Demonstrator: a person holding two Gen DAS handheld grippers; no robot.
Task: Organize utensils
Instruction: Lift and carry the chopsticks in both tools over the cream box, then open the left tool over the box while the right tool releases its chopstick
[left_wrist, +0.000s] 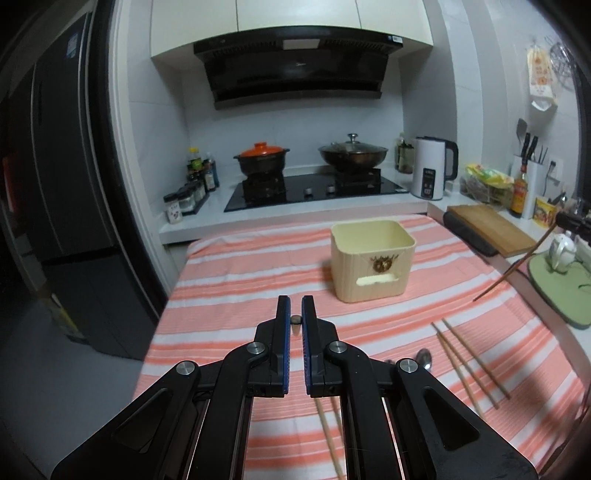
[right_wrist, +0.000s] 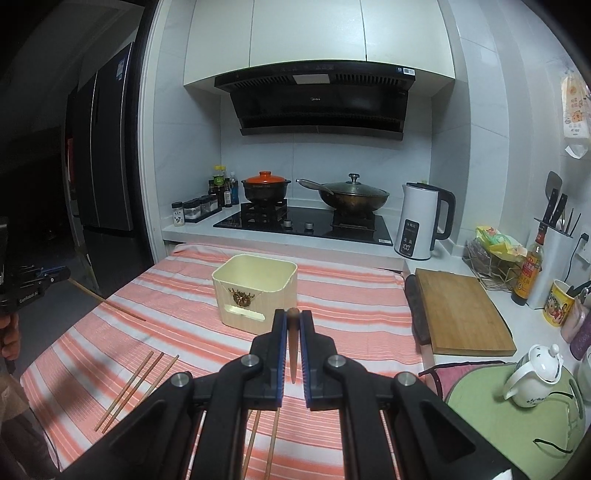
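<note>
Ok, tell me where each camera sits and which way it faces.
Left wrist: rides the left gripper over the striped cloth, facing the box and stove; it pinches a chopstick; right gripper at far right.
Right wrist: rides the right gripper, further right, facing likewise; pinches a second chopstick; left gripper and hand at far left.
Shared: box, cloth, stove, loose chopsticks.

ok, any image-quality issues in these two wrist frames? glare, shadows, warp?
Left wrist: heavy fisheye bowing and dark corners; soft shadow on the striped cloth near the loose chopsticks. Right wrist: same warp, glare on the upper cabinets, fridge side murky.
</note>
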